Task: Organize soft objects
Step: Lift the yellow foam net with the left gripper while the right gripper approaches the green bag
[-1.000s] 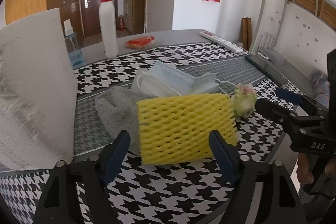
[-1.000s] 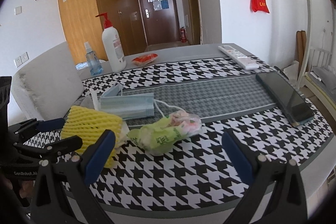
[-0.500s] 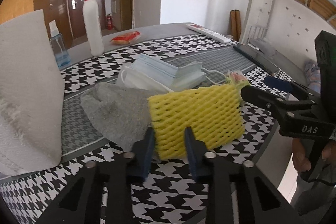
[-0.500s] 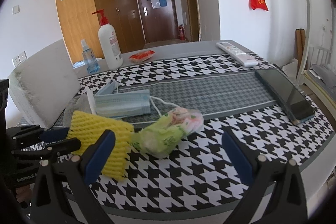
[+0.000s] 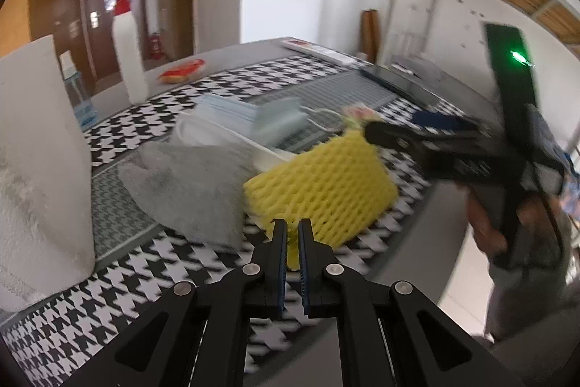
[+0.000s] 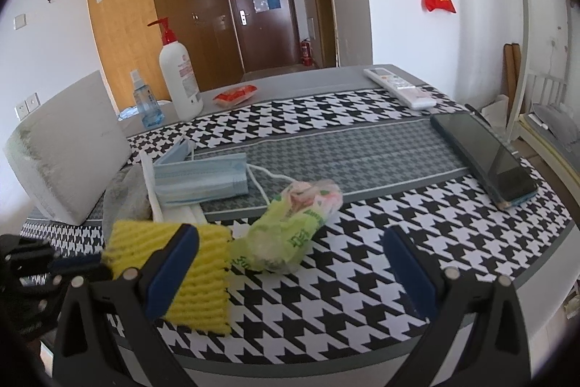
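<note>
A: Where's the net (image 5: 322, 184)?
B: On the cloth (image 6: 362, 205), right of the rag (image 5: 185, 184). The left gripper (image 5: 293, 230) has its fingers pinched together on the net's near corner.
A: And further right?
B: The bag (image 6: 290, 234) touches the net. The right gripper (image 6: 290, 256) hovers with its fingers wide apart, gripping nothing; its left finger (image 6: 174, 252) is over the net.
</note>
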{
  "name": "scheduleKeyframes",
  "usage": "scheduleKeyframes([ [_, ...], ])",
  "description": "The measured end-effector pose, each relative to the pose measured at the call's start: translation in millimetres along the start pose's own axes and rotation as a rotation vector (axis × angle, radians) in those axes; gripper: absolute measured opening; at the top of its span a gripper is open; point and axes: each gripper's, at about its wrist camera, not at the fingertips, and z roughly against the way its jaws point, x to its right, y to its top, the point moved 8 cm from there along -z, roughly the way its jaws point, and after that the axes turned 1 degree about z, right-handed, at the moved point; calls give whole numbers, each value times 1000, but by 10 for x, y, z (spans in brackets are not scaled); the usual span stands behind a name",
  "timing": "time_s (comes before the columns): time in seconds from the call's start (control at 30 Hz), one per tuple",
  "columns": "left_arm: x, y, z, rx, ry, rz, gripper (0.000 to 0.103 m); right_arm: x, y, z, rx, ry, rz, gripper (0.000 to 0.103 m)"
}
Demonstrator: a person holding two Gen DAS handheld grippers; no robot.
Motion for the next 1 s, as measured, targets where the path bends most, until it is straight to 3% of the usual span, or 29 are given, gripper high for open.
scheduleKeyframes([
  [0.2, 62, -65, 115, 4, 1, -36, 10, -12, 22, -27, 0, 3, -3, 102],
  [0.27, 45, -43, 119, 4, 2, -33, 22, -9, 26, -20, 4, 3, -3, 102],
  [0.33, 38, -34, 106, 4, 24, -47, 58, -5, 27, -13, 5, 1, -4, 102],
  [0.4, 65, -13, 120, 27, 48, -75, 65, 2, 27, 5, 9, 4, -4, 102],
  [0.6, 207, 69, 3, 33, 35, -152, 65, 52, 36, 33, 16, -3, -10, 102],
  [0.9, 273, 13, -297, -60, 13, -189, 65, 93, 31, -16, -23, 17, -36, 102],
  [1.0, 242, -9, -353, -81, 15, -177, 59, 72, 25, -38, -28, 25, -28, 102],
])
